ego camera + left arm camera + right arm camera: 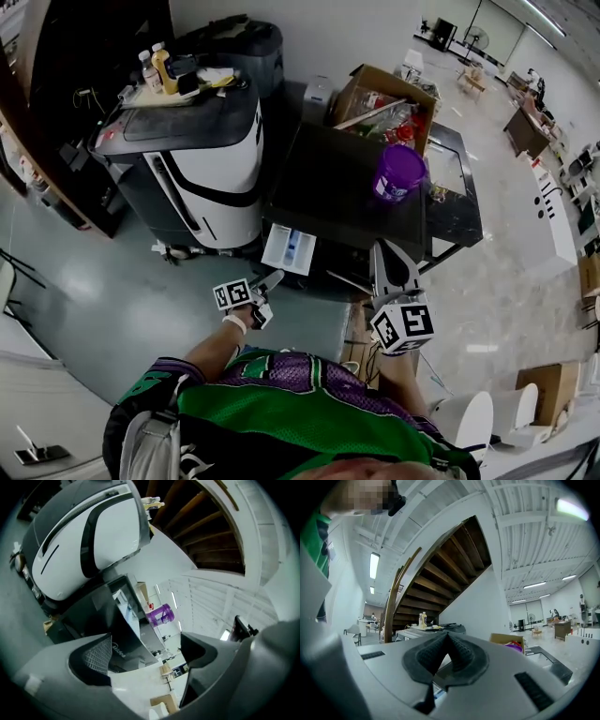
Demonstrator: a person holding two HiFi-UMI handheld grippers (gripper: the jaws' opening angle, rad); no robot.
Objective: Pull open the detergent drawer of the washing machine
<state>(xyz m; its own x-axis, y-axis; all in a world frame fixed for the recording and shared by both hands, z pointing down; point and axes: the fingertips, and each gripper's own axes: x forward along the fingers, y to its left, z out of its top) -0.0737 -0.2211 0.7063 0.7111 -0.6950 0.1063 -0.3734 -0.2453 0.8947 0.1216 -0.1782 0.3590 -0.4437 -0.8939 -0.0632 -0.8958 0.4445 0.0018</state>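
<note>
The black washing machine [337, 178] stands in the middle of the head view, with a purple detergent jug [398, 172] on its top. Its detergent drawer [289, 249] sticks out from the front, white with blue inside. My left gripper [269, 282] hovers just below the drawer's outer end, open and holding nothing. In the left gripper view the drawer [123, 599] and the machine's front lie beyond the spread jaws of the left gripper [147, 658]. My right gripper [390, 249] points at the machine's front right, jaws pressed together and empty; the right gripper [447, 641] looks the same in its own view.
A white and black appliance [202, 178] stands to the left of the washer, with bottles [159, 67] on a tray on top. A cardboard box [380, 98] of items sits behind the washer. A metal frame table [459, 192] is at the right.
</note>
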